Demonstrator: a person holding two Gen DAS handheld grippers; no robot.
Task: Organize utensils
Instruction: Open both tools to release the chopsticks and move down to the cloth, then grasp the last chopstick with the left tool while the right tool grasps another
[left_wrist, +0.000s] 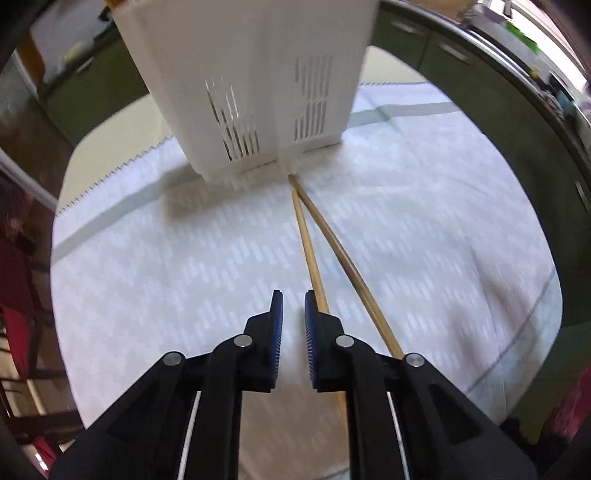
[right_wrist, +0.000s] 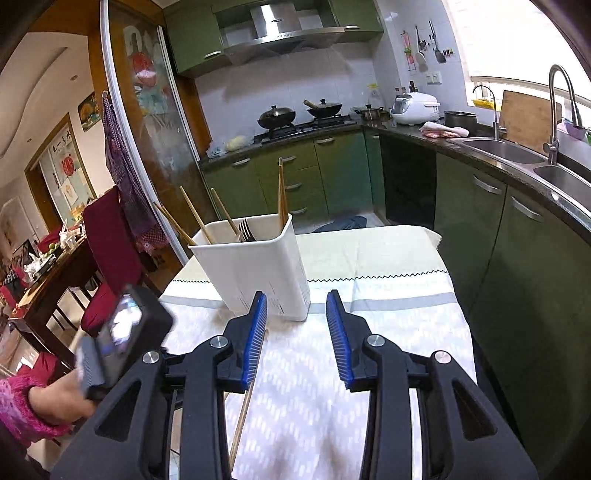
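KITCHEN TABLE — A white utensil holder (right_wrist: 255, 273) stands upright on a pale patterned tablecloth (right_wrist: 399, 302), w/ several wooden chopsticks (right_wrist: 194, 214) leaning out of its left side, a pair standing near-vertical at its far right corner (right_wrist: 281, 192), and dark fork tines (right_wrist: 246, 230) showing above the rim. Slotted vents run down the holder's lower walls, seen close in the left wrist view (left_wrist: 236, 122).

Two loose chopsticks (left_wrist: 325, 236) lie on the cloth in front of the holder, tips nearly touching its base, crossing close to that far end and spreading apart toward the camera. The left gripper (left_wrist: 293, 314) hangs low over the cloth just left of them, blue pads a narrow gap apart w/ nothing between; the nearer stick passes just beside and under the right-hand finger (left_wrist: 312, 332). Contact btwn pad and stick: cannot tell.

The right gripper (right_wrist: 296, 314) sits higher and farther back, fingers spread wide and holding nothing, holder framed just beyond its left finger. One loose chopstick (right_wrist: 243, 417) shows below that finger on the cloth. At lower left of the right wrist view, a hand in a pink knit sleeve (right_wrist: 62, 402) grips the other device, its camera block (right_wrist: 125, 325) blurred.

Behind: green cabinets (right_wrist: 332, 177), two woks on the stove (right_wrist: 299, 112), a rice cooker (right_wrist: 415, 107), a steel sink (right_wrist: 517, 151) at right
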